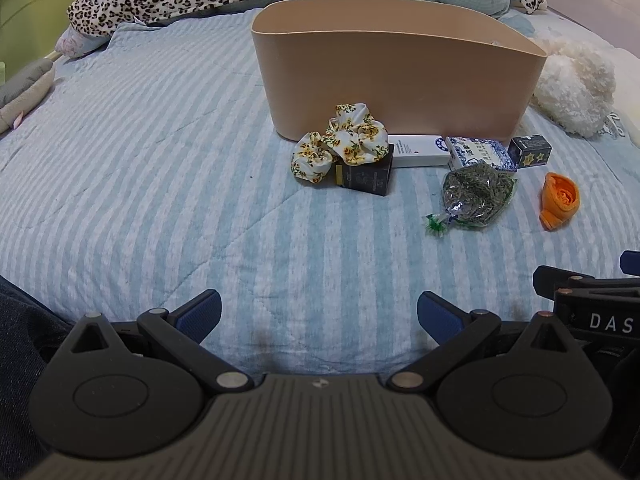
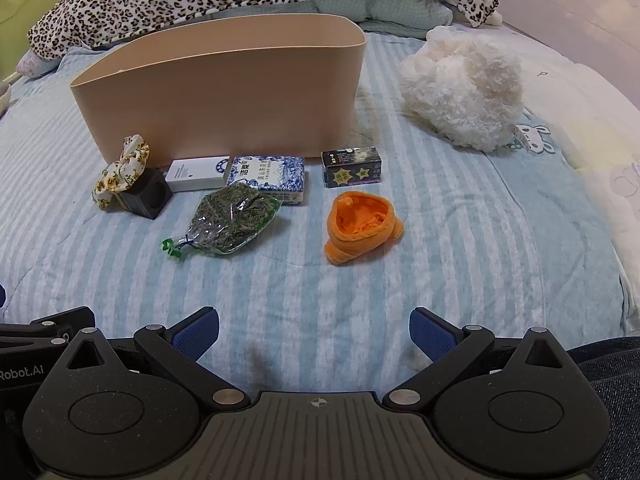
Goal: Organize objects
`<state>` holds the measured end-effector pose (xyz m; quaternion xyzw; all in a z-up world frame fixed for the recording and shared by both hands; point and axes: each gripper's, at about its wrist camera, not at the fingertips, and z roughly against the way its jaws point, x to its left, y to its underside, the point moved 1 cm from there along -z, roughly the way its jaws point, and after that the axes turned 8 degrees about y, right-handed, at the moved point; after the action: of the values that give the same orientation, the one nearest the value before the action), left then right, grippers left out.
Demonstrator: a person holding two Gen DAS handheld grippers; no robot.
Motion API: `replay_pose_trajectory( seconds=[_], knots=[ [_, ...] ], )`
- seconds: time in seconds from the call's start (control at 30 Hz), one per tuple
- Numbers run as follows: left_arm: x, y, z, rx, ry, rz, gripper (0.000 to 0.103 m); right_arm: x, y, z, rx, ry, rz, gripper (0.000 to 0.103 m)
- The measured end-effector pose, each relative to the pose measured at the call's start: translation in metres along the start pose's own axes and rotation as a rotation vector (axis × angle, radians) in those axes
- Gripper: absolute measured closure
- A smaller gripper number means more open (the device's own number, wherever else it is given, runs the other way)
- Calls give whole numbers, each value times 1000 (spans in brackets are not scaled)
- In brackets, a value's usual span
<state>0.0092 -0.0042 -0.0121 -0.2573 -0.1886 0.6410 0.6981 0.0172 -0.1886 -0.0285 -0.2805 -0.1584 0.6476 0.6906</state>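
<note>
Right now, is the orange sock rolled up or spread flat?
Rolled up. The orange sock sits as a bunched bundle with its cuff folded over and opening upward, lying alone on the striped blanket.

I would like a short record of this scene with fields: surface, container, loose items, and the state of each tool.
surface: striped blue bedcover
container: beige bin, upright, contents not visible
loose items in front of bin: floral scrunchie resting on black box; white box; blue-patterned box; bag of dried herbs; dark star box; orange cloth item
beside bin: white fluffy toy
left tool: open, empty
right tool: open, empty
</note>
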Motion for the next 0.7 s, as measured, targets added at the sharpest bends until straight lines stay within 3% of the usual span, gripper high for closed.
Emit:
replay_pose_trajectory(
  seconds=[0.3,0.7],
  knots=[
    [3,-16,0,-20,-1,-5,0,-5,-8,-1,-4,4,-32,0],
    [5,-59,-17,-34,-7,-45,0,-8,-47,-20,24,59,0,0]
  ],
)
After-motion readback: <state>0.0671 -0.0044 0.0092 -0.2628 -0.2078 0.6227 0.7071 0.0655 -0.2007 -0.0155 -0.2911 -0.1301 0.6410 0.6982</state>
